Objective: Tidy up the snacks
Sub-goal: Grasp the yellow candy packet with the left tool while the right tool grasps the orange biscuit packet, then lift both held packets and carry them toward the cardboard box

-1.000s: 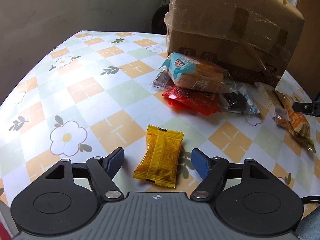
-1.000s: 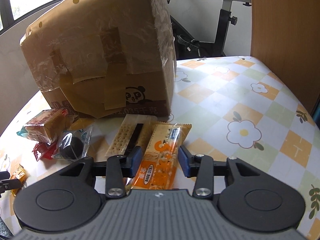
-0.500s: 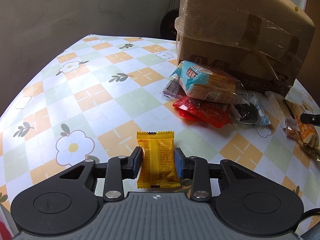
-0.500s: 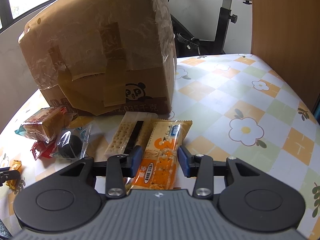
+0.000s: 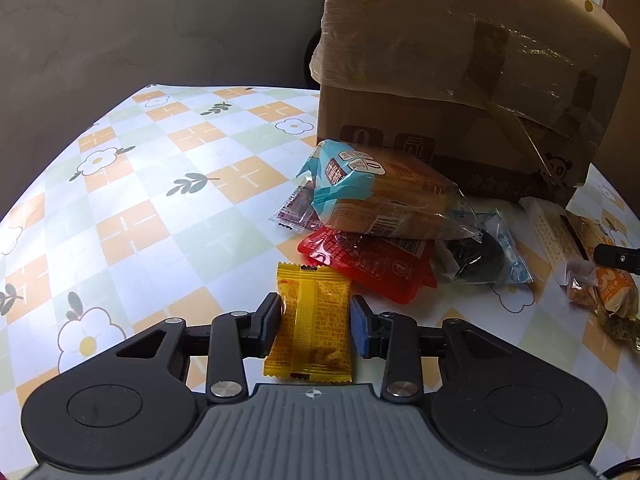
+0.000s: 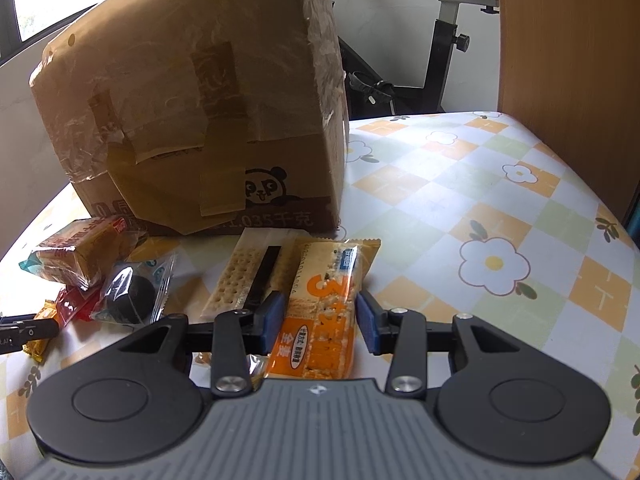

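A yellow snack packet [image 5: 314,296] lies lengthwise between the pads of my left gripper [image 5: 316,320]. The pads still touch both its sides while the jaws are opening slightly. It sits just in front of the snack pile: a red packet [image 5: 372,264], a blue-ended bread pack [image 5: 380,196] and a dark cookie pack [image 5: 480,260]. My right gripper [image 6: 320,316] is shut on an orange cracker packet [image 6: 324,276] resting on the table, beside a white cracker packet [image 6: 244,280].
A big taped cardboard box [image 6: 192,112] stands behind the snacks on the flowered tablecloth [image 5: 160,200]. A purple packet [image 5: 296,208] pokes out under the bread. A wooden panel [image 6: 568,60] borders the table's right side, with an exercise bike [image 6: 440,40] beyond.
My left gripper's jaws closed from wide apart onto the yellow packet, then carried it forward toward the red packet and the pile. The right gripper kept still on the orange packet.
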A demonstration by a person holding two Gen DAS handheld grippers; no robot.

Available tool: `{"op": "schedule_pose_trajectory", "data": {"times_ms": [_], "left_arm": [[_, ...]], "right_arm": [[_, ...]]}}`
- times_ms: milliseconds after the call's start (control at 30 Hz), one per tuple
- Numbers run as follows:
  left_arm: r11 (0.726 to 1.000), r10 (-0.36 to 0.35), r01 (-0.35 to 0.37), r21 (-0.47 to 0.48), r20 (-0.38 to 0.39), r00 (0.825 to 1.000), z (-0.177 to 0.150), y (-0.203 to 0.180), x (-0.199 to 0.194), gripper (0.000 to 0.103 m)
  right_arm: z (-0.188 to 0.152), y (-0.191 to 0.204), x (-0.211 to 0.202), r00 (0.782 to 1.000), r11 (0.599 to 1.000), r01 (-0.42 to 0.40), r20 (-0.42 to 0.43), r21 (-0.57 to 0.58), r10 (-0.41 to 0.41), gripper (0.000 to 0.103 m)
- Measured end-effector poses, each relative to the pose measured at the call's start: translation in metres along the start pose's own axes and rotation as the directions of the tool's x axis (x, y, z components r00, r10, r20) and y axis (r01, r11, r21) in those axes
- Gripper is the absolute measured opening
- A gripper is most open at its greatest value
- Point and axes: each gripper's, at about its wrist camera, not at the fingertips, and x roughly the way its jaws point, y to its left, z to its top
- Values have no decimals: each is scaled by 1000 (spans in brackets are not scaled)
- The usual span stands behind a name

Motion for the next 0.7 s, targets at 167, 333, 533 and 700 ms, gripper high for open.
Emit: {"op": "schedule_pose_trajectory", "data": {"times_ms": [167, 333, 533, 700], "left_arm": [[1000, 1, -1, -11, 8, 1000, -3, 2, -2, 40], [1000, 8, -8, 2, 18, 1000, -8, 2, -8, 38], [998, -12, 13, -56, 15, 1000, -13, 14, -16, 35], [995, -10, 15, -99, 42, 999, -14, 24, -31, 35]], "right_arm": [[-1, 0, 3, 1000, 1000, 2, 3, 3, -2, 43], [-1, -3, 6, 1000, 1000, 0, 1, 14, 0, 43], [1, -7, 12, 1000, 999, -6, -10, 37, 6, 43], [1, -11, 3, 1000, 997, -26, -4, 67, 26, 40]]}}
